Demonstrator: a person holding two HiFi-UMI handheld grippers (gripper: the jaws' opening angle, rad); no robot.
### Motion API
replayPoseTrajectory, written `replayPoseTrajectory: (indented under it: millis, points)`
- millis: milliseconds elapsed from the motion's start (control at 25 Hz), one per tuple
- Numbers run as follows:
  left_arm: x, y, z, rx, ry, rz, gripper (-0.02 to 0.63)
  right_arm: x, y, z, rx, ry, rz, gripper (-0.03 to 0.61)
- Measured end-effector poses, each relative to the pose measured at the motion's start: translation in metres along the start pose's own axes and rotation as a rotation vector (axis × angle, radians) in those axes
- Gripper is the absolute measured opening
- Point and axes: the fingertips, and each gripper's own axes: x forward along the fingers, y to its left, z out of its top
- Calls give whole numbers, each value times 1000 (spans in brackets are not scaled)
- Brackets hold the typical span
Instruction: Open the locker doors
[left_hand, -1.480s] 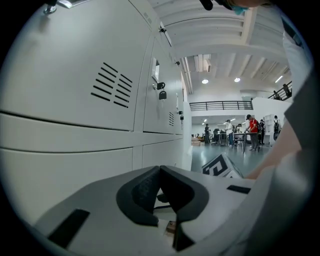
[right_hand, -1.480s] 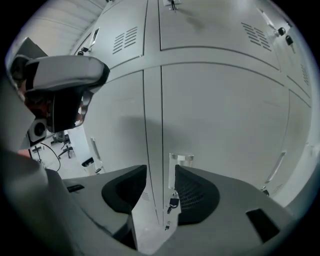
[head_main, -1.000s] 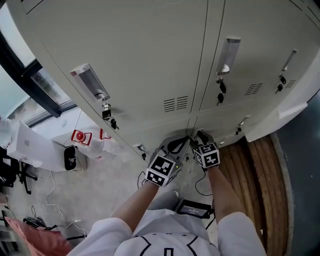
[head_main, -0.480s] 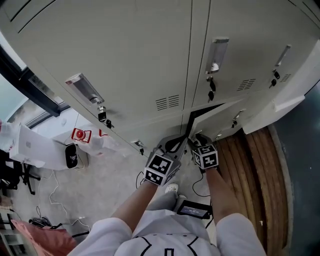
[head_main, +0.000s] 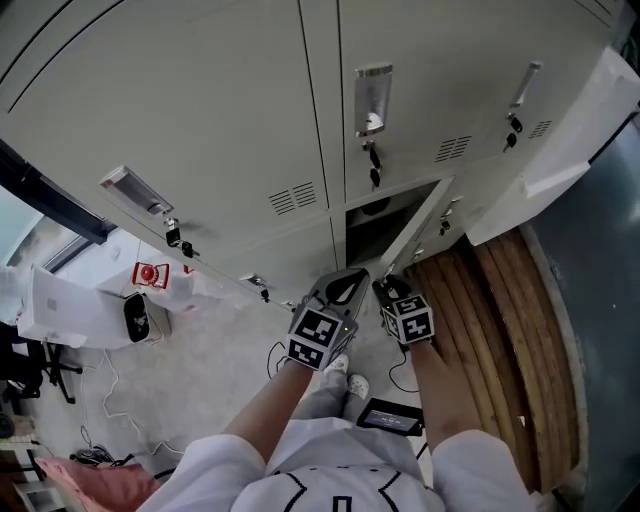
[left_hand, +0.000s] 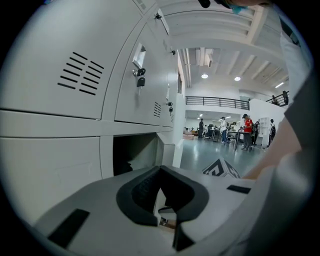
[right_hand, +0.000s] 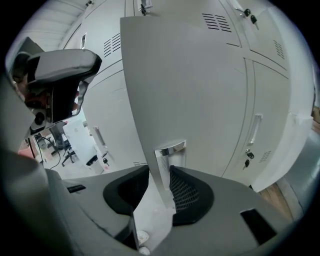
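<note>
Lockers (head_main: 200, 120) fill the head view, where one low door (head_main: 418, 225) stands partly open, swung out to the right of its dark compartment (head_main: 372, 228). The right claw (head_main: 386, 285) sits at the door's free edge. The left claw (head_main: 352, 274) hangs just beside it, clear of the door. Keys (head_main: 373, 162) dangle from the closed door above.

In the left gripper view, the left claw (left_hand: 160, 170) has its jaws together at the tips with nothing between them. It points toward the open compartment (left_hand: 131, 152).

In the right gripper view, the right claw (right_hand: 159, 172) has just been closing its jaws. The edge of the door (right_hand: 185, 80), with its handle (right_hand: 170, 149), stands between them, and both pads appear pressed on it.

The step in hand looks like swinging this door wide. It is best done by keeping the clamp firm on the handle and following the hinge's arc rather than tugging straight back. The left claw should stay out of the door's path.

The hinge shows in no view. The compartment's inside is too dark to tell whether it holds anything. The head view does not show the right claw's tips against the door.
</note>
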Motion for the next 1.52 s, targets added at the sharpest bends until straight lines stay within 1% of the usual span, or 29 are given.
replayPoseTrajectory:
  millis: [120,440,680,720,920,1000,1200,1320,1400,1440,1480,1520]
  points:
    - [9,-15,-4,-2,17,-26,17,-19,-7,-14,29,6,-9,127]
    - [38,-49,-1,-12,12,-86,17,-68,-40,-44,54,32,-53,127]
    - [55,-71,-1,-4,25,-143,17,-98,-68,-61,63,59,-122,126]
    - [57,-74,-1,-1,30,-153,16,-102,-73,-63,61,63,-135,122]
    - [69,-86,1,14,34,-195,17,-122,-97,-73,69,72,-208,52]
    - [72,-90,3,23,35,-207,16,-130,-109,-76,83,69,-249,52]
    - [77,-91,4,30,36,-218,16,-146,-141,-83,95,82,-319,52]
    - [78,-88,7,24,31,-207,16,-152,-157,-84,91,95,-344,52]
    - [77,-86,8,24,29,-197,17,-155,-168,-85,95,107,-382,49]
    - [76,-86,9,23,28,-194,16,-157,-173,-86,102,111,-403,41]
    - [74,-86,10,22,26,-192,16,-157,-177,-86,108,115,-423,13]
    - [72,-86,10,22,24,-190,17,-158,-180,-86,111,119,-438,8]
